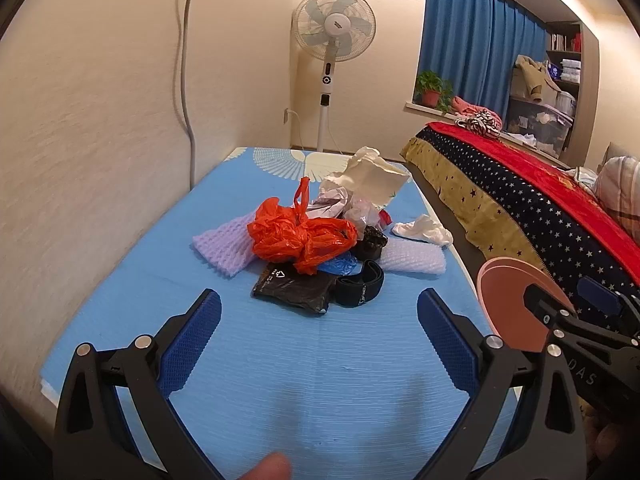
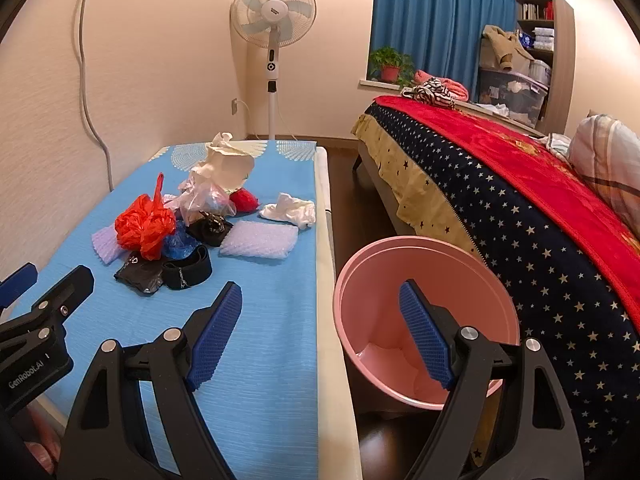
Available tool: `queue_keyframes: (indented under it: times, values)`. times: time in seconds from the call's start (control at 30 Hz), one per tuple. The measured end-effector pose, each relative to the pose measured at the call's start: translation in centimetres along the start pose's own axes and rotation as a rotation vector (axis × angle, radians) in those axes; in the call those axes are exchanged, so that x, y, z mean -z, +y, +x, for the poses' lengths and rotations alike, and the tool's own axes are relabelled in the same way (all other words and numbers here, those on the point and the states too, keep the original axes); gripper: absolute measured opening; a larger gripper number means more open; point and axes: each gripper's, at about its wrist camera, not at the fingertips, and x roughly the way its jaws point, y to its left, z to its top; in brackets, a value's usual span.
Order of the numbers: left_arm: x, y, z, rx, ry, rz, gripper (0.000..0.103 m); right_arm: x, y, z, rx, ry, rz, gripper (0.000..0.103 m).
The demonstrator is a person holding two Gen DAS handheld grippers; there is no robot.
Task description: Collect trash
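A heap of trash lies on the blue-covered table (image 1: 280, 360): an orange plastic bag (image 1: 298, 236), a black pouch (image 1: 294, 286), a black band (image 1: 360, 286), purple foam netting (image 1: 226, 246), white bubble wrap (image 1: 414, 258), crumpled white tissue (image 1: 424, 230) and a torn white paper bag (image 1: 370, 178). My left gripper (image 1: 320, 312) hangs open over the near part of the table, short of the heap, holding nothing. My right gripper (image 2: 320, 304) is open and empty too, above the table's right edge. A pink bin (image 2: 424, 320) stands on the floor beside that edge, its inside bare.
A bed (image 2: 520, 208) with a starry cover and red blanket runs along the right, leaving a narrow floor gap. A standing fan (image 2: 274, 16) is at the far wall. A cream wall (image 1: 100, 140) borders the table's left. A fingertip (image 1: 268, 468) shows at the bottom edge.
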Motion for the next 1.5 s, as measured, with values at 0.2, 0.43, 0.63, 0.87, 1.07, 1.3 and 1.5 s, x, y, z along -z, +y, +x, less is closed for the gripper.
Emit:
queue_keyframes:
  times: [0.2, 0.43, 0.63, 0.87, 1.07, 1.3, 1.5]
  values:
    - [-0.1, 0.0, 0.1, -0.009, 0.001, -0.003, 0.095, -0.1, 0.0, 0.3, -0.013, 0.002, 0.014, 0.076]
    - [-0.2, 0.4, 0.9, -0.032, 0.006, -0.022, 0.070, -0.8, -1.3, 2.0, -0.070, 0.034, 0.112, 0.057]
    - [-1.2, 1.3, 2.3, -0.073, 0.003, -0.043, 0.047, -1.7, -1.0, 4.4, -0.161, 0.066, 0.149, 0.039]
    - [-2.5, 1.8, 4.5, -0.082, 0.010, -0.067, 0.039, -2.7, -0.8, 8.1, -0.219, 0.099, 0.198, 0.030]
    - [-3.6, 3.1, 8.3, -0.107, 0.022, -0.125, 0.039, -3.5, -0.3, 11.2, -0.228, 0.126, 0.225, 0.031]
    - [-3.8, 4.2, 12.1, -0.142, 0.056, -0.183, 0.067, -3.0, 0.8, 15.2, -0.243, 0.201, 0.240, 0.034]
    - [-3.9, 5.1, 14.3, -0.142, 0.092, -0.221, 0.072, -2.4, 1.2, 17.6, -0.214, 0.258, 0.258, 0.041]
